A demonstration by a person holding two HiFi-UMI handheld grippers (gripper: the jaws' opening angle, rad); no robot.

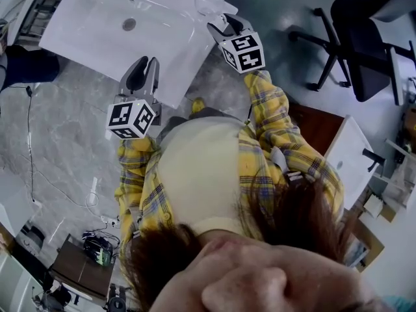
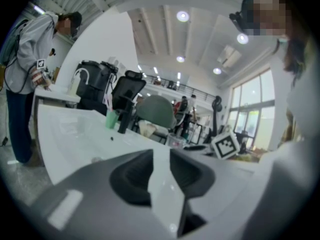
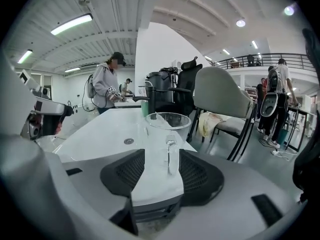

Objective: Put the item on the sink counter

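Observation:
The item is a clear glass mug [image 1: 211, 4] [image 3: 167, 126] that stands upright on the right corner of the white sink counter [image 1: 97, 31] [image 3: 105, 129]. My right gripper [image 1: 220, 26] [image 3: 162, 154] is right behind the mug. Its jaws are spread wide, the mug's handle is in the gap, and the pads do not press on it. Over the counter's front edge hovers my left gripper [image 1: 143, 67] [image 2: 161, 156], open with nothing between its jaws. The basin drain [image 1: 129, 25] [image 3: 129, 141] lies to the left of the mug.
A black faucet [image 3: 148, 100] and a green cup [image 2: 111, 119] stand at the counter's far side. A person [image 3: 107, 86] stands beyond the sink. Office chairs [image 1: 364, 44] [image 3: 220, 99] are to the right, and another white basin [image 1: 354, 151] lies on the floor.

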